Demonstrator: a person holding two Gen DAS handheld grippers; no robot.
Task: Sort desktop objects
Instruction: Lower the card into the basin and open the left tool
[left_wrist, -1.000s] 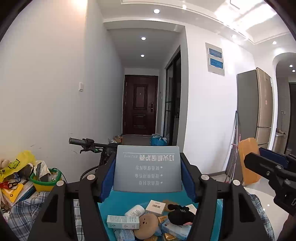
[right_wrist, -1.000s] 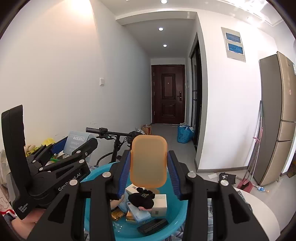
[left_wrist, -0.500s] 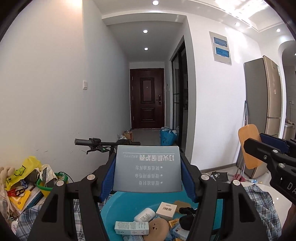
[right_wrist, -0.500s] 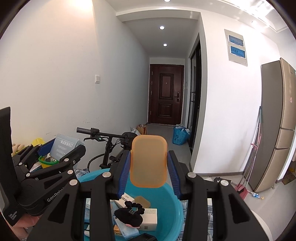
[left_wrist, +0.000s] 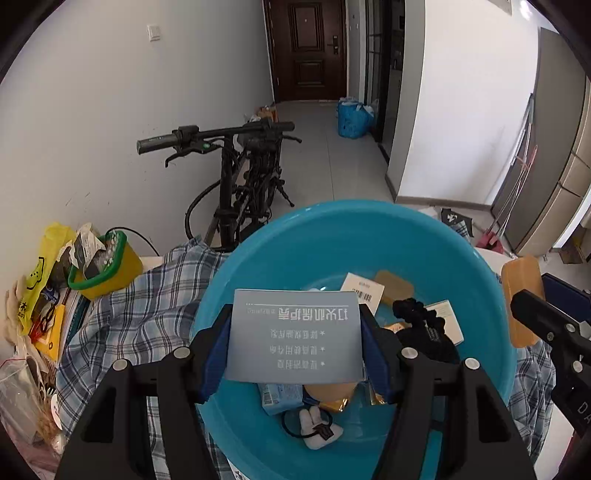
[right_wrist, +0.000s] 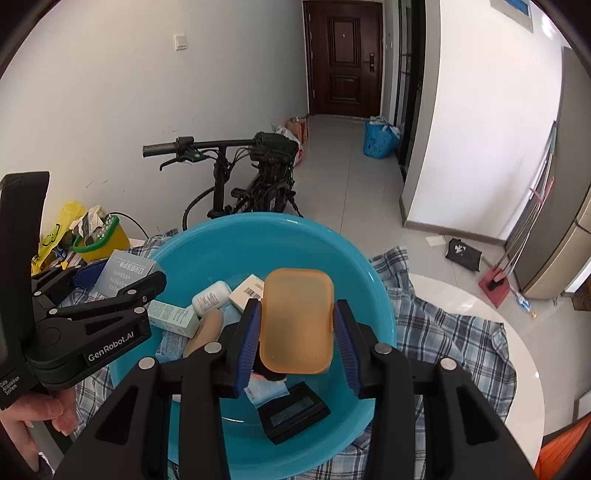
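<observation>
Your left gripper (left_wrist: 295, 341) is clamped on a grey-blue box (left_wrist: 293, 336) with white printed lines; both blue pads press its side edges, so the jaws stand at a middling width set by the box. You hold it above the near-left part of the blue basin (left_wrist: 258, 258), over the small items lying inside.

Your right gripper (right_wrist: 297, 328) is closed narrower, gripping a translucent orange case (right_wrist: 297, 319) by its two long edges. The case stands upright between the pads, over the middle of the basin, nearer its close rim than its far one.

Inside the basin, below the box, you can see a tan round plush (left_wrist: 328, 391), a black hair scrunchie (left_wrist: 417, 314) to the right of the box, and a white barcoded carton (left_wrist: 362, 291) behind it. From the right wrist view a black flat case (right_wrist: 293, 410) lies on the basin floor under the orange case, and a white bottle (right_wrist: 210, 297) and a pale green carton (right_wrist: 173, 317) lie toward the basin's left side.

The basin sits on a plaid cloth (right_wrist: 443, 332). A yellow tub (left_wrist: 107, 264) with a green rim stands left of the basin.
</observation>
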